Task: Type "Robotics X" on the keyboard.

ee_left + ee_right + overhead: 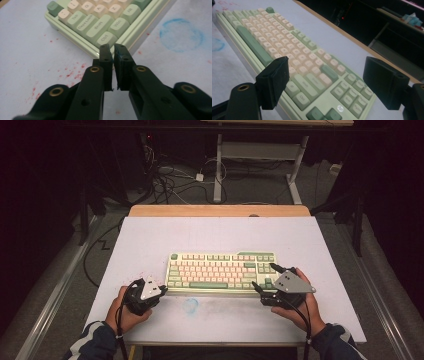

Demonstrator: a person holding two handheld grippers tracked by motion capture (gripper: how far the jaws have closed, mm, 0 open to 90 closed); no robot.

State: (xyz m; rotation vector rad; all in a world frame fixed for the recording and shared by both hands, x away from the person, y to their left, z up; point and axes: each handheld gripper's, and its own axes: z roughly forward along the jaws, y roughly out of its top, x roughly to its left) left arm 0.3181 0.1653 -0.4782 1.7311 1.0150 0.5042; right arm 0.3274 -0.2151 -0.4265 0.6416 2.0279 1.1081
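Two grippers flank the keyboard [222, 271]: the left gripper [112, 48], jaws nearly together on nothing, sits just off its near-left corner by Ctrl, while the right gripper [324, 82] spreads wide over the right end, seemingly to clasp that edge.

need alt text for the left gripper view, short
Two black jaws, nearly closed with nothing between them, point at the front left corner of a green and cream keyboard, close to its Ctrl key. The white table has red specks and a blue ring stain.
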